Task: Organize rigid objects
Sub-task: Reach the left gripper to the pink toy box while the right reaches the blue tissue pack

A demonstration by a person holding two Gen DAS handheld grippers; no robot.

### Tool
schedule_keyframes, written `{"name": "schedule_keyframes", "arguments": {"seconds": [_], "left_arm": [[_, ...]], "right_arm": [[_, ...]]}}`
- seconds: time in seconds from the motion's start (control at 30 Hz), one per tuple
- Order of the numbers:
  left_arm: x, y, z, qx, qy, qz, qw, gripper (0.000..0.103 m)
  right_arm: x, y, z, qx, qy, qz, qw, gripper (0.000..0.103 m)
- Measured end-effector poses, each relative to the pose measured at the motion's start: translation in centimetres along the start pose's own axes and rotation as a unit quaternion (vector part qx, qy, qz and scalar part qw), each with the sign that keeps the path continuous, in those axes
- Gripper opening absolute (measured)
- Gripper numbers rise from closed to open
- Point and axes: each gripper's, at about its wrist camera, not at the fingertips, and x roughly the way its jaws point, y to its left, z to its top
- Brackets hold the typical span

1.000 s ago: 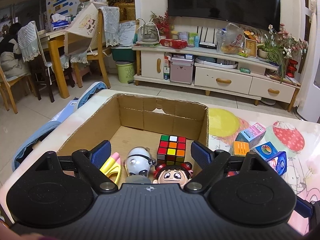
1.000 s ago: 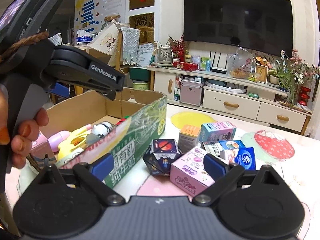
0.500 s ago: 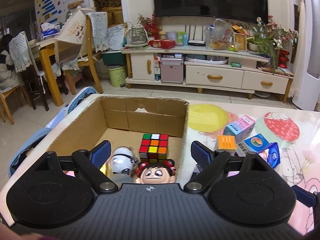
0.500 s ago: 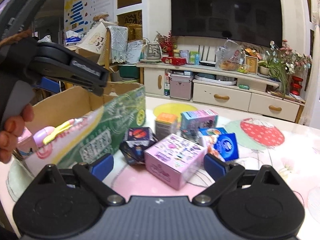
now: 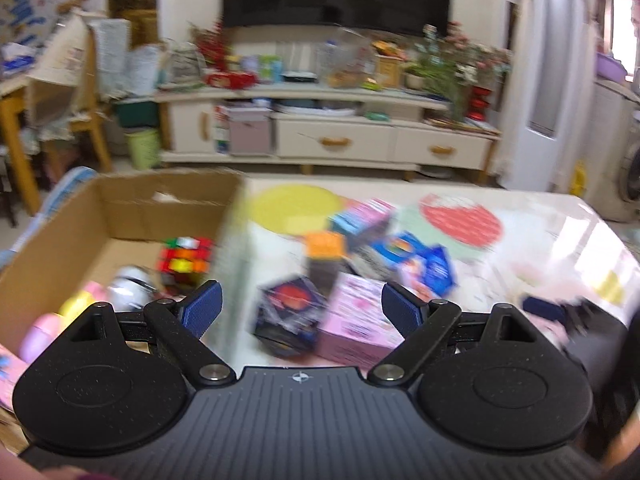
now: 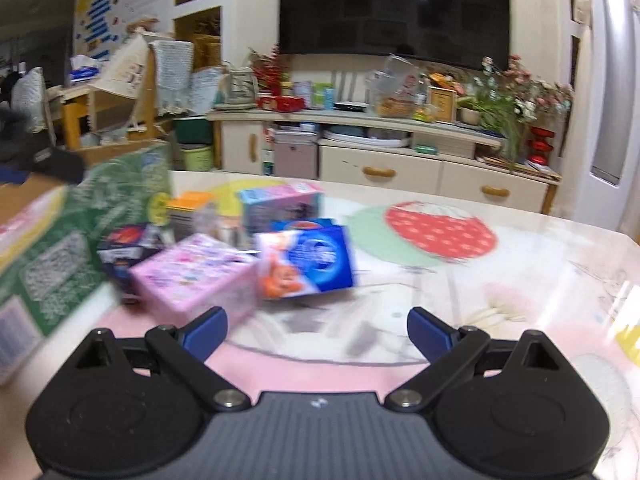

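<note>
A cardboard box (image 5: pixel 120 216) stands at the table's left, holding a Rubik's cube (image 5: pixel 185 259), a white round toy (image 5: pixel 130 288) and pink and yellow toys. Its green outer wall shows in the right wrist view (image 6: pixel 80 240). Right of it lie small boxes: a dark cube (image 5: pixel 289 312), a pink box (image 5: pixel 358 326), an orange box (image 5: pixel 325 245), a blue box (image 5: pixel 434 268). My left gripper (image 5: pixel 301 307) is open and empty over the dark cube and pink box. My right gripper (image 6: pixel 318 330) is open and empty just in front of the pink box (image 6: pixel 192 276) and blue box (image 6: pixel 308 260).
The table (image 6: pixel 500 280) has a glossy flowered cover with a red spotted print (image 6: pixel 440 232). Its right edge shows in the left wrist view (image 5: pixel 612 232). A TV cabinet (image 5: pixel 340 140) and chairs stand behind. Both views are motion-blurred.
My left gripper has swung right, from over the cardboard box to over the loose small boxes. My right gripper has also shifted right, so the boxes now lie to its left.
</note>
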Motion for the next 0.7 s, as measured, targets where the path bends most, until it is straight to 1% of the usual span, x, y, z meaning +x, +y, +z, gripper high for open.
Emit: {"name": "schedule_keyframes", "arguments": {"seconds": [0.07,0.13,0.23,0.3,0.4,0.5,0.6,0.7], "left_arm": [[0.5,-0.5,-0.6,0.010,0.009,-0.023,0.9996,0.103],[1.1,-1.1,-1.3,0.020,0.015,-0.037,0.9990,0.103],[2.2,-1.8,-2.3,0.031,0.030,-0.048,0.9979,0.103],[3.0,-2.4,-3.1,0.037,0.036,-0.046,0.9976,0.103],[4.5,-2.8,-3.2,0.043,0.042,-0.040,0.9974,0.103],[5.6,-3.1,-3.5,0.045,0.041,-0.031,0.9977,0.103],[6.4,-3.8,-4.0,0.050,0.034,-0.022,0.9979,0.103],[7.0,-4.2,-4.0,0.057,0.021,-0.022,0.9979,0.103]], "right_arm": [[0.6,-1.3,0.3,0.023,0.002,0.010,1.000,0.096],[1.2,-2.3,0.5,0.043,0.003,0.021,0.999,0.096],[2.2,-3.2,1.0,0.061,0.006,0.051,0.997,0.097],[2.9,-3.4,1.4,0.071,0.007,0.071,0.995,0.097],[3.7,-3.2,1.9,0.073,0.004,0.096,0.993,0.099],[4.7,-2.7,2.5,0.065,0.004,0.107,0.992,0.100],[5.7,-2.7,2.9,0.065,0.004,0.118,0.991,0.102],[6.6,-2.8,3.3,0.067,0.008,0.134,0.989,0.102]]}}
